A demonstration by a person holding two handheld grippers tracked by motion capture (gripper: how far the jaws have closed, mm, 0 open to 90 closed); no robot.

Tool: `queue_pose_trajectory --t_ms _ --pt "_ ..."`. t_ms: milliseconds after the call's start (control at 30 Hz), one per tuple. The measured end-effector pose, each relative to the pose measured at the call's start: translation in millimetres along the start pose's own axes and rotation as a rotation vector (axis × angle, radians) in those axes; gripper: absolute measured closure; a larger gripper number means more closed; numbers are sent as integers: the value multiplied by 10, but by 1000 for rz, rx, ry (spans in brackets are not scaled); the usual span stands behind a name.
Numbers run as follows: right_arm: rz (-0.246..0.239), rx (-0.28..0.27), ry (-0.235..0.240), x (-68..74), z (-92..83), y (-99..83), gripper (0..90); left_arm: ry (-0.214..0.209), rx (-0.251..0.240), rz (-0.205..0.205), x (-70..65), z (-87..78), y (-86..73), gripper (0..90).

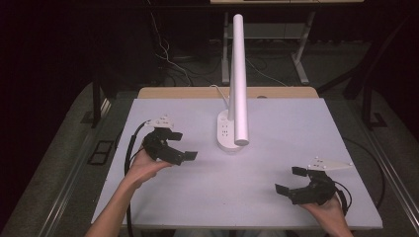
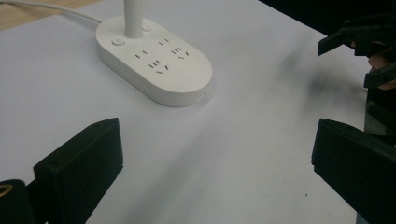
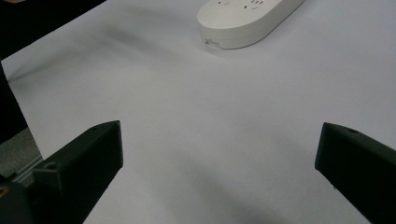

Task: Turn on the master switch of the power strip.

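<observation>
Lamp base [image 1: 228,129] is the one white oval thing on the table, standing near the far middle of it, and both grippers point toward it. Two grippers are in the high view, one in each hand. Left gripper [image 1: 179,145] has its two black jaws spread wide, with nothing between them, and it stands near the base, at its left side, not touching. Right gripper [image 1: 290,180] also has two jaws wide apart and empty; it is well apart from the base, close to the near right corner. One white tube [image 1: 237,79] rises from the base. On top of the base [image 2: 154,65] I count three groups of socket slots and one round button [image 2: 118,41]. One white cable [image 2: 51,10] leaves it. The table [image 1: 276,197] is one pale sheet.
</observation>
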State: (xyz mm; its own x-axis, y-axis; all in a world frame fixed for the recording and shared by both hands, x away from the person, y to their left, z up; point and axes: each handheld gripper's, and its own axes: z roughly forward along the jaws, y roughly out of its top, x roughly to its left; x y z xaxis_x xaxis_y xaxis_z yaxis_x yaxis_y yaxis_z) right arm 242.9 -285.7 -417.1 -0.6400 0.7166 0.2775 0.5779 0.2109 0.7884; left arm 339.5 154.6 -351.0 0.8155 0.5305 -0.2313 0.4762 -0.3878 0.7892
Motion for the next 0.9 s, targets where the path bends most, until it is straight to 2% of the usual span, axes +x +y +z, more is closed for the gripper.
queue_pose_trajectory --t_ms 367,900 --pt "12 1 2 1 -7 -1 5 9 18 23 99 89 190 15" --pt "3 -3 -2 -11 -9 -8 5 25 44 50 233 186 468 21"
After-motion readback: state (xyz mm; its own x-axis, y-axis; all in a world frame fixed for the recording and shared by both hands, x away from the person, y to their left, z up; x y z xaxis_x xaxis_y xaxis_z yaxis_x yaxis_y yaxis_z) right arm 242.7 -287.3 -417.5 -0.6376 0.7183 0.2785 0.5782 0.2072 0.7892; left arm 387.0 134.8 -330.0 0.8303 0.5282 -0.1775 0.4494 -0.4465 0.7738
